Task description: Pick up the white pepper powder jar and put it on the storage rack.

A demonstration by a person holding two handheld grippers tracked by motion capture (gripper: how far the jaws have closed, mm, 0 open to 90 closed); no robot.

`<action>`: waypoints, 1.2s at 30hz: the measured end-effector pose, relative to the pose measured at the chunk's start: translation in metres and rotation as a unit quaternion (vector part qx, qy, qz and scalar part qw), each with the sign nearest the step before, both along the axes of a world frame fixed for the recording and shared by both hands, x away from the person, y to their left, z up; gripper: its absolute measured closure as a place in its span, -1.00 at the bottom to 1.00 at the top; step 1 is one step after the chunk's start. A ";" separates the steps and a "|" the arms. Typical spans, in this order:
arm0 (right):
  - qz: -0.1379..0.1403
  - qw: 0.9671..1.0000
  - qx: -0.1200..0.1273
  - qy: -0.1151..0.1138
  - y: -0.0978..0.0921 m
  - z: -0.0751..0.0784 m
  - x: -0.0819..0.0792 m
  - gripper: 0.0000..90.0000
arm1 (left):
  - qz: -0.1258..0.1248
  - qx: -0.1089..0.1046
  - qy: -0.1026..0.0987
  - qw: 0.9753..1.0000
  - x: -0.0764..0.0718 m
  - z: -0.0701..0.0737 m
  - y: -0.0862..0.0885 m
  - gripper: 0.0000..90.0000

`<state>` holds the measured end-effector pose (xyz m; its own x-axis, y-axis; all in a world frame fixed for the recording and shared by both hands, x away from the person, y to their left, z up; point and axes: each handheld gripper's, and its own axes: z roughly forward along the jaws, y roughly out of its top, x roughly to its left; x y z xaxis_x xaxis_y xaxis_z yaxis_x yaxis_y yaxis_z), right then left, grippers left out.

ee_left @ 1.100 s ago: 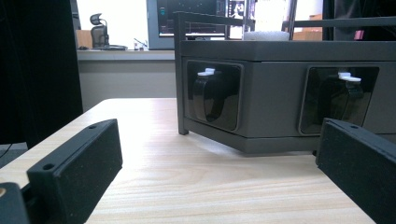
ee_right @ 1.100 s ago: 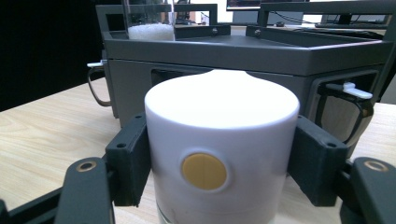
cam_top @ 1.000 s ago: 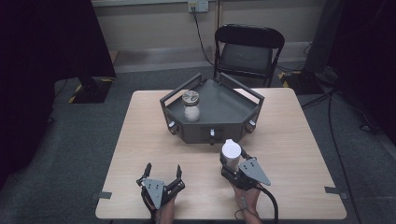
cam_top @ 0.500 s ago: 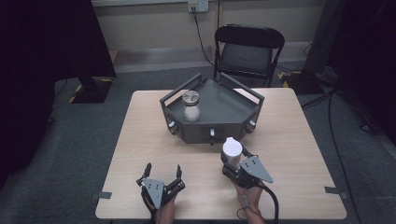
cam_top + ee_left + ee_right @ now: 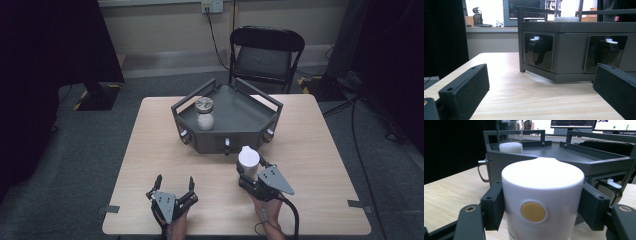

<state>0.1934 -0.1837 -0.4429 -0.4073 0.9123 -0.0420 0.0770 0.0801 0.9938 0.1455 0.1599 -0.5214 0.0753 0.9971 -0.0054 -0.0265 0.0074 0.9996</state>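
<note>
Glossy white plastic container (image 5: 542,202), matt dark metal tray (image 5: 250,131), pale wood-grain table (image 5: 145,150)

Overhead view; both low, near gripper views toward tray (image 5: 227,142).

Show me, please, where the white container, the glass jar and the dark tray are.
white container (image 5: 542,195), right gripper view, on its front wall.
glass jar (image 5: 205,120), high view, on its white-filled body.
dark tray (image 5: 215,142), high view, on its front wall.

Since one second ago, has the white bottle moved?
Yes. The white bottle, held in the right gripper, moved slightly nearer the tray.
</note>
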 end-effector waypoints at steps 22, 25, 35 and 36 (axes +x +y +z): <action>0.026 1.000 -0.011 -0.010 -0.011 0.026 0.002 -0.32 | 0.000 0.000 0.000 1.000 0.000 0.000 0.000 -1.00; 0.027 1.000 -0.009 -0.010 -0.012 0.031 0.003 -0.32 | 0.000 0.000 0.000 1.000 0.000 0.000 0.000 -1.00; 0.036 0.999 -0.007 -0.014 -0.016 0.039 0.010 -0.32 | 0.000 0.000 0.000 1.000 0.000 0.000 0.000 -1.00; 0.037 0.999 -0.006 -0.015 -0.016 0.040 0.011 -0.32 | 0.000 0.000 0.000 1.000 0.000 0.000 0.000 -1.00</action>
